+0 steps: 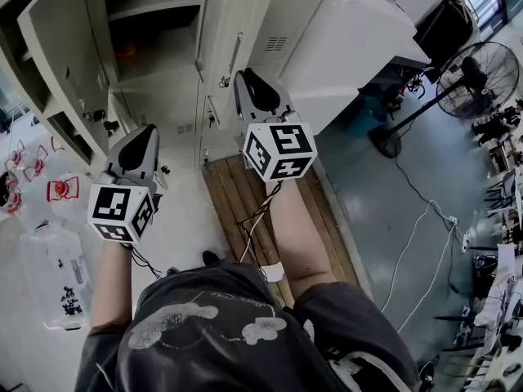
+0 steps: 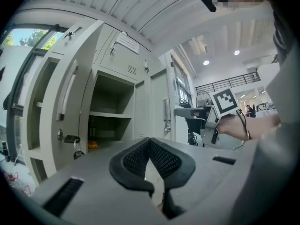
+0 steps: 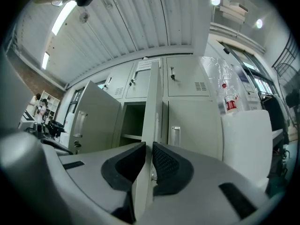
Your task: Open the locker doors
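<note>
**Door edge pinched on the right**

Ahead, a grey locker bank (image 3: 190, 86). Swung wide, the far-left door (image 3: 96, 118). Partly open and seen edge-on, the middle door (image 3: 151, 107), its free edge clamped between the pads of the right gripper (image 3: 146, 146). Alongside, the left gripper (image 2: 150, 142), tips pressed together on nothing, pointed toward the open compartment (image 2: 110, 114).

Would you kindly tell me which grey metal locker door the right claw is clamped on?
The middle grey metal locker door, pinched edge-on by the right claw. The left door hangs wide open and free; the right door is shut.
</note>
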`<state>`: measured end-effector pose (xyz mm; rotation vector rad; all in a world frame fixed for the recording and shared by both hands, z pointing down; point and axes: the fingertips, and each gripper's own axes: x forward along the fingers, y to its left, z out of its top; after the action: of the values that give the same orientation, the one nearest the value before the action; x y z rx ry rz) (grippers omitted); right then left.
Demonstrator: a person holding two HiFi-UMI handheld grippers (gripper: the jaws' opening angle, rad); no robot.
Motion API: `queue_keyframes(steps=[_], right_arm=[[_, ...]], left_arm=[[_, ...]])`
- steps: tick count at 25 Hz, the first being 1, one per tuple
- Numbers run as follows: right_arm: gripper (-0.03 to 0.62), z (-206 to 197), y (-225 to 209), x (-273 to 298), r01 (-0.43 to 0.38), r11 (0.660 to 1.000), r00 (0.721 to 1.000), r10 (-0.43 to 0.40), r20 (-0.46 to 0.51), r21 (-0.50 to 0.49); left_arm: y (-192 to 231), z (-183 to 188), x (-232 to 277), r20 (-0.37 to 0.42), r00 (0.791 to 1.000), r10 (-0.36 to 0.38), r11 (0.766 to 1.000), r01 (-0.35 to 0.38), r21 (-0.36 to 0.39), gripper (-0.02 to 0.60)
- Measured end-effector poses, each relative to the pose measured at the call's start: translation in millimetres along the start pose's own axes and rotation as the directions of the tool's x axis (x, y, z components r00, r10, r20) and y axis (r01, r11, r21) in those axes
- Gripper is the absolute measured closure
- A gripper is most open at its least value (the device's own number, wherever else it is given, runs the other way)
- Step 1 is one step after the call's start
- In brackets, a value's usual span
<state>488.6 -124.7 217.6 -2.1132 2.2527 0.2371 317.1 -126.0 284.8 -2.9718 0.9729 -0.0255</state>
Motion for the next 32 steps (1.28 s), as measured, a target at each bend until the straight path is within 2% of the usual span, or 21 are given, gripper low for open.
queue_keyframes(steps=[14, 23, 28, 32], right_arm=[[0.528, -1, -24, -10, 0.098, 0.995, 0.995, -0.098, -0.003, -0.012], [0.531, 2, 4, -40, 0.182, 0.983, 0.983, -0.182, -0.007, -0.034], [0.551, 1, 26, -70, 0.265, 0.964, 0.964, -0.265, 0.004, -0.013], [0.559, -7, 43, -93, 0.316, 0.949, 0.948, -0.316, -0.028, 0.002]], left_arm=[[-1, 11, 3, 0.022, 0.999, -0.037, 0.999, 0.037, 0.018, 0.572], [4, 3, -29, 0.03, 0.995, -0.094, 0.996, 0.094, 0.012, 0.572], [4, -7, -56, 0.016, 0.989, -0.148, 0.989, 0.147, 0.033, 0.572], [1, -12, -73, 0.001, 0.981, -0.195, 0.98, 0.195, 0.04, 0.572]])
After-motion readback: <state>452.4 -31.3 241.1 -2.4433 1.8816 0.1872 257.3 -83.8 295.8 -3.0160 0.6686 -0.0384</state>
